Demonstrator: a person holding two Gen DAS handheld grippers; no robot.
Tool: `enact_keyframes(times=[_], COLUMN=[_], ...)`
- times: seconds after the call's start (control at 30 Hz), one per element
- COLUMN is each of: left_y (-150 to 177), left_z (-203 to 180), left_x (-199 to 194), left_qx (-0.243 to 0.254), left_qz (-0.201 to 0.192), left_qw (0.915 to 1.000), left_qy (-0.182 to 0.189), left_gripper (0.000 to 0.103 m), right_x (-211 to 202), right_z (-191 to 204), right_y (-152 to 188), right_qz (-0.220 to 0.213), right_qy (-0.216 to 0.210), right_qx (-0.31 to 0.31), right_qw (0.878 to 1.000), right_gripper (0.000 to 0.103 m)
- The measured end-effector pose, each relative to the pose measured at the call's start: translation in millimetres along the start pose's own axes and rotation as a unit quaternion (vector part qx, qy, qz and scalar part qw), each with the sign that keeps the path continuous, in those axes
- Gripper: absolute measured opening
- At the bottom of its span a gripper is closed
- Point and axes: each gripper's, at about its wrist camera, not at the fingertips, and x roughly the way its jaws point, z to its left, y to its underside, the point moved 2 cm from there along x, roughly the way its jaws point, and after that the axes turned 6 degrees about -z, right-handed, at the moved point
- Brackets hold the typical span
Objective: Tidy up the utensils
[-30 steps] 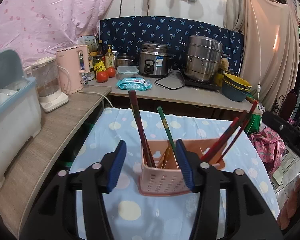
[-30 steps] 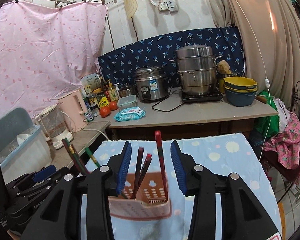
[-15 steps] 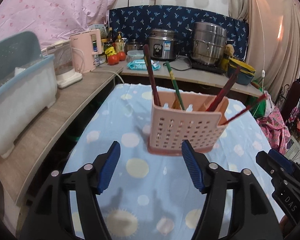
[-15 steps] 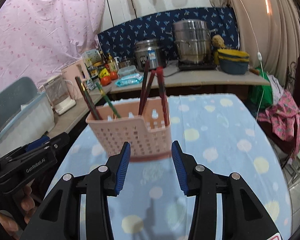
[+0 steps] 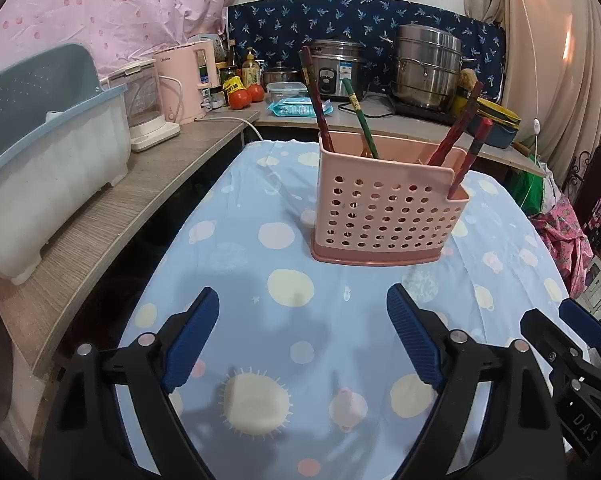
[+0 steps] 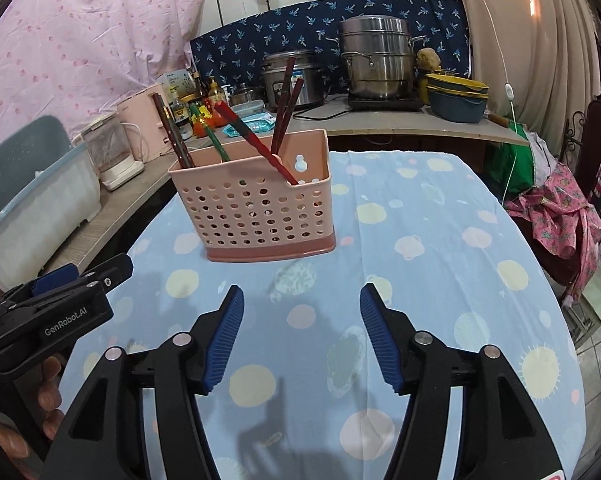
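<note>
A pink perforated utensil holder stands upright on the blue dotted tablecloth. Several chopsticks stick out of it: dark red ones and a green one. My left gripper hovers over the cloth in front of the holder, its jaws opening with nothing between them. My right gripper is likewise short of the holder, jaws opening and empty. The left gripper also shows at the left edge of the right wrist view, with a person's hand on it.
A wooden shelf on the left carries a grey-blue dish rack, a blender and a pink kettle. The back counter holds a rice cooker, a steel steamer pot and stacked bowls. Clothes hang beyond the table's right edge.
Both grippers have drawn back and sunk from around the chopsticks, so the holder now stands farther ahead. Both pairs of jaws have spread wider. One red chopstick on the right now leans over.
</note>
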Motion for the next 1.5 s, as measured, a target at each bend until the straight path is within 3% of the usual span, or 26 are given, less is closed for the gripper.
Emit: enact_keyframes(times=[0.3,0.7,0.73,1.5], left_y=[-2.7,2.1,2.4,6.8], left_z=[-6.4,-6.5,-6.0,-4.3], left_x=[-8.6,-4.8,-4.5,-4.1], left_qx=[0.012,0.012,0.011,0.010], left_qz=[-0.009,0.006,0.006,0.019], left_qw=[0.9999,0.9999,0.9999,0.9998], left_qy=[-0.001,-0.002,-0.002,-0.004], left_gripper=[0.093,0.094,0.094,0.096], right_x=[-8.3,-10.5,-10.1,-10.3], right_z=[5.4,8.5,8.5,11.5], right_y=[-1.4,3.6,4.3,6.2], right_qz=[-0.009,-0.005,-0.005,-0.010], right_qy=[0.002,0.006,0.005,0.017], right_qx=[-0.003,-0.008,-0.007,-0.018], right_qw=[1.000,1.000,1.000,1.000], right_gripper=[0.083,0.089,0.098,0.096])
